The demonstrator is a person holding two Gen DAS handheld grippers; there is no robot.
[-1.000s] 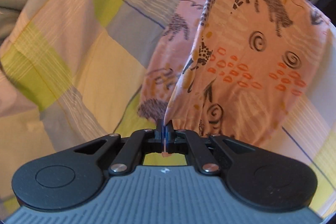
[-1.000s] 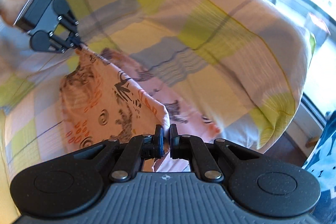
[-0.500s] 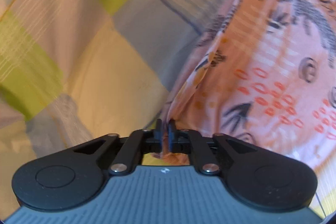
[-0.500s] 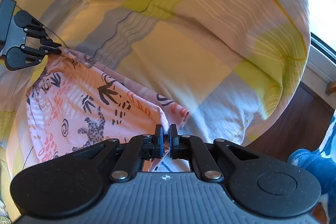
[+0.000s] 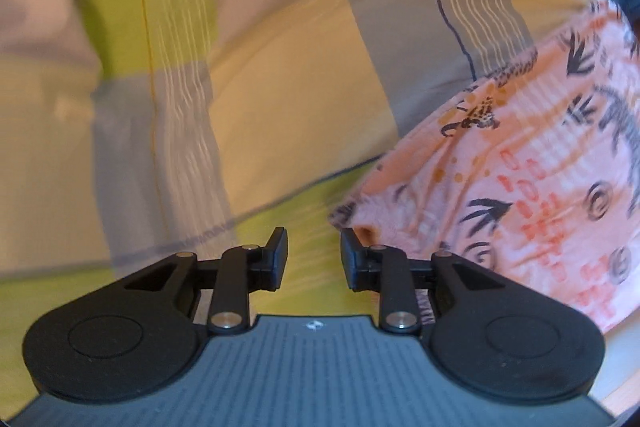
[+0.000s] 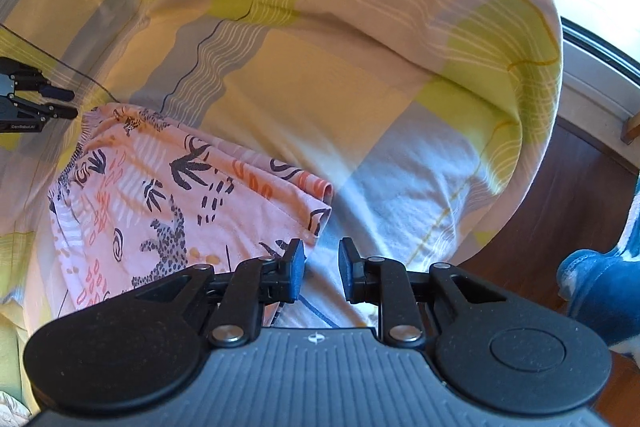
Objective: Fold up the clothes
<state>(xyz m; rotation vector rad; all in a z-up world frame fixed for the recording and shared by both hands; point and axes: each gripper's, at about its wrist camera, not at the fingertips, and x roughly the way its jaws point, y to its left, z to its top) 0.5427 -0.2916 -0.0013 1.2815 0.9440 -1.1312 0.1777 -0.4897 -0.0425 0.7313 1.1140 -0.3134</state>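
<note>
**Q:** What is in view, going from left to right?

**A:** In the left wrist view, the left gripper (image 5: 313,259) has its fingers spread apart with nothing between them. Under and ahead of them is a checked duvet (image 5: 280,75) in yellow, green and grey. Just right of the right-hand finger, touching or nearly touching it, is the corner of a pink printed garment (image 5: 520,179) with leopards and leaves, which spreads away to the right.

**Q:** And from the other side?

**A:** In the right wrist view, the left gripper shows small at the far left edge, just beside the garment's far corner. The garment lies flat on the duvet, ahead and left of the right gripper (image 6: 321,269). Its near corner, a doubled edge, sits just ahead of the left-hand finger. These fingers are also apart and empty. To the right, the duvet drops off toward a wooden floor (image 6: 560,211) and a blue patterned cloth (image 6: 600,287).

**Q:** How would the garment handle?

**A:** It looks like thin, light, floppy cotton, likely to sag and crease wherever it is unsupported. It is not fragile or slippery, though the layers may slide apart.

**Q:** Where should it be taken hold of?

**A:** Probably at the two corners nearest the fingers, pinching through every layer at the hem so the fold stays together.
</note>
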